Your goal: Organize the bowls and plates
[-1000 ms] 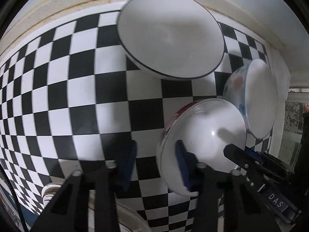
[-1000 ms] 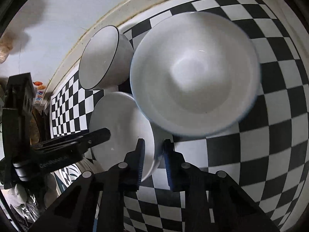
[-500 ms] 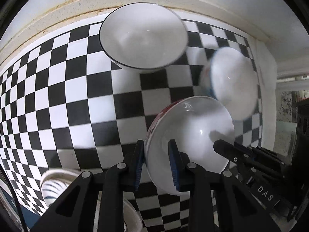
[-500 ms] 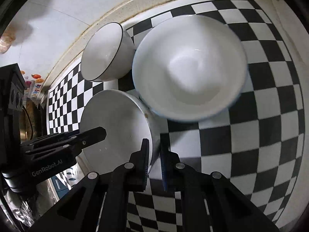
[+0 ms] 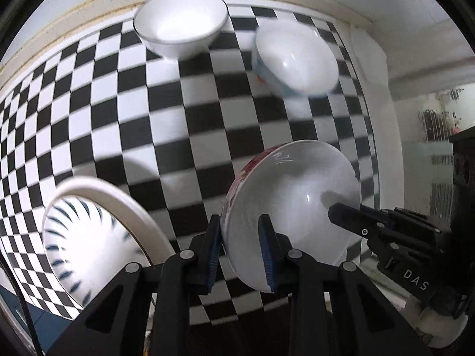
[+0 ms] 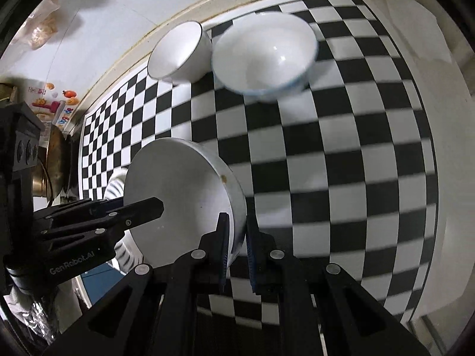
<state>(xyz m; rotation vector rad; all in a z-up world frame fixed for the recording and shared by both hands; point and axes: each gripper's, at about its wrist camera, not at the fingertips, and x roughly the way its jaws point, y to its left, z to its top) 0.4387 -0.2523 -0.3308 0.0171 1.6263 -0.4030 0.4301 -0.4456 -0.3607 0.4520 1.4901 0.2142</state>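
While both sets of fingers pinched opposite rims of the red-patterned bowl [image 5: 292, 204], left gripper [image 5: 242, 249] and right gripper [image 6: 237, 249] held it above the checkered table [image 5: 124, 112], the blue-striped plate [image 5: 89, 237] lying lower left.

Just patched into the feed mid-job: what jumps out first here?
The red-patterned bowl stands out at once, lifted and tilted above the checkered cloth, with the left gripper and right gripper clamped on opposite sides of its rim. Behind it, a dark-rimmed bowl and a blue-patterned bowl sit near the wall; a blue-striped plate lies lower left.
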